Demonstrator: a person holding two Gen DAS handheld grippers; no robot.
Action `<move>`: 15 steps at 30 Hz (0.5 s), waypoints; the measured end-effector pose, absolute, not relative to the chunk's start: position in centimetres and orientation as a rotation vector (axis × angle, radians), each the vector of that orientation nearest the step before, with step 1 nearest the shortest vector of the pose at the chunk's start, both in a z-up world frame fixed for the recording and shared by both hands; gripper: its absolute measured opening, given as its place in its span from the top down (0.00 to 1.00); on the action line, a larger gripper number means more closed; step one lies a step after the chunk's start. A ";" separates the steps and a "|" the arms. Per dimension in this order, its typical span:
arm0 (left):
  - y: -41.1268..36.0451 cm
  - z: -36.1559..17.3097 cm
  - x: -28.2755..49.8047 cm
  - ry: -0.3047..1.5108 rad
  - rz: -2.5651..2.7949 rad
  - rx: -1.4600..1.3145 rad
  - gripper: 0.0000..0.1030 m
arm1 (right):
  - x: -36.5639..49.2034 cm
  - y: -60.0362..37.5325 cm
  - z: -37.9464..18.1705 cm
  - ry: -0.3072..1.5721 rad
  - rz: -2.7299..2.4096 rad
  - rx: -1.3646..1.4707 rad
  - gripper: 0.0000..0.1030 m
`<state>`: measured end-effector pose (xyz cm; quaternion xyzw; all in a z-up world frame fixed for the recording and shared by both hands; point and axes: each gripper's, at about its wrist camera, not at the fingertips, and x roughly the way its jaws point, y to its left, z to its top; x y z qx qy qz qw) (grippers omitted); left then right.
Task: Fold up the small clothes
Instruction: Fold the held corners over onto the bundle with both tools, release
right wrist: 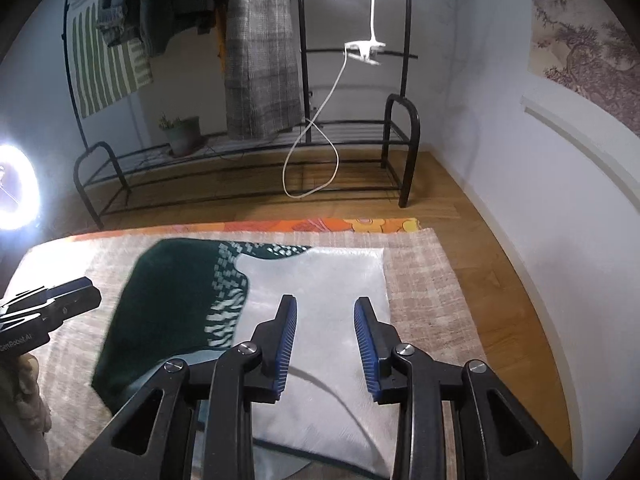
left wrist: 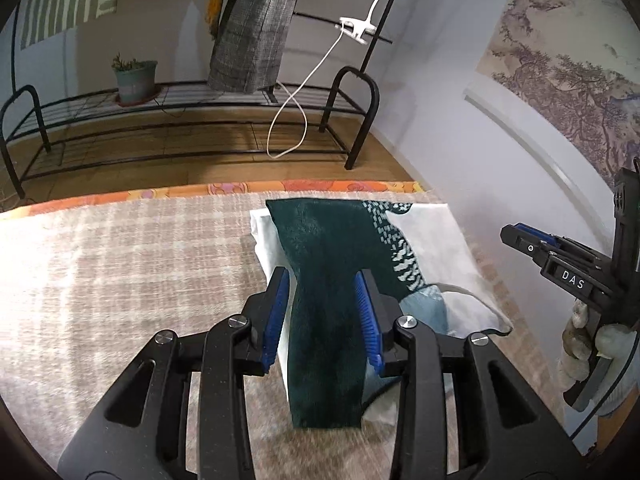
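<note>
Two hand-held grippers, both part-open, nothing clamped. Left hand-held gripper [left wrist: 324, 312] has its blue pads [left wrist: 276, 316] standing clear on either side of a dark green strip of the garment [left wrist: 320, 248]; the cloth runs between the jaws but isn't pinched. Right hand-held gripper [right wrist: 326, 340] hangs over the garment's white panel [right wrist: 328, 280], jaws apart, nothing between them.

Garment lies flat on the beige plaid cover [left wrist: 120, 264] near its far right corner, dark green on the left, white on the right, with a speckled band [right wrist: 228, 292] in between. The outline looks roughly rectangular, so my read is that a fold has been laid down and released.

Next move, as a guess: pick a fresh edge, probably the near one, close both hand-held grippers on it and carry it across for the next fold. Needs matched grips, or the panel skews.

Hard to make out:
- what kind of garment it is; layers underneath are hidden
- near edge of the cloth is covered by the gripper bodies in both views
- a pale blue patch [left wrist: 424, 308] beside the left jaw, lining or second item, can't tell
- a thin dark curved line [right wrist: 320, 384] on the white, seam or cord, unclear
</note>
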<state>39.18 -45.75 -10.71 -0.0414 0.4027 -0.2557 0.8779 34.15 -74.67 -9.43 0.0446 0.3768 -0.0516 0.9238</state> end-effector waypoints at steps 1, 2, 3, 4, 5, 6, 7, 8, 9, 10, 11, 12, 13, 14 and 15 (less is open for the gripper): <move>-45.4 -10.1 38.7 0.834 -0.535 -0.087 0.67 | 33.8 -74.4 -9.0 0.769 -0.108 0.090 0.71; -45.1 -9.6 38.2 0.828 -0.535 -0.087 0.67 | 33.3 -74.1 -8.4 0.763 -0.109 0.090 0.71; -44.7 -9.1 37.7 0.822 -0.534 -0.087 0.67 | 32.8 -73.7 -7.8 0.757 -0.110 0.090 0.71; -44.2 -8.4 37.1 0.815 -0.536 -0.089 0.67 | 32.4 -73.5 -7.2 0.751 -0.110 0.092 0.71; -43.8 -7.9 36.6 0.811 -0.537 -0.091 0.67 | 31.9 -73.1 -6.4 0.741 -0.111 0.096 0.71; -43.4 -7.3 36.1 0.806 -0.538 -0.093 0.67 | 31.4 -72.7 -5.7 0.734 -0.112 0.099 0.71; -42.8 -6.6 35.4 0.797 -0.539 -0.094 0.67 | 30.8 -72.2 -4.9 0.724 -0.112 0.100 0.71; -42.4 -6.0 34.9 0.789 -0.540 -0.093 0.67 | 30.4 -72.0 -4.4 0.718 -0.112 0.100 0.71; -41.8 -5.3 34.1 0.777 -0.541 -0.091 0.67 | 29.8 -71.5 -3.6 0.710 -0.115 0.098 0.71; -41.2 -4.4 33.3 0.764 -0.544 -0.087 0.67 | 29.0 -70.8 -2.7 0.700 -0.116 0.101 0.71; -40.7 -3.8 32.5 0.754 -0.547 -0.083 0.67 | 28.4 -70.3 -2.0 0.692 -0.112 0.103 0.71; -39.9 -3.0 31.5 0.741 -0.551 -0.079 0.67 | 27.7 -69.7 -1.3 0.684 -0.114 0.104 0.71; -39.5 -2.5 30.9 0.735 -0.555 -0.076 0.67 | 27.0 -69.0 -0.6 0.675 -0.118 0.104 0.71; -38.7 -1.8 30.0 0.725 -0.560 -0.073 0.67 | 26.4 -68.4 0.0 0.672 -0.119 0.102 0.71; -38.0 -1.2 29.2 0.721 -0.567 -0.071 0.67 | 25.6 -67.6 0.7 0.671 -0.127 0.099 0.71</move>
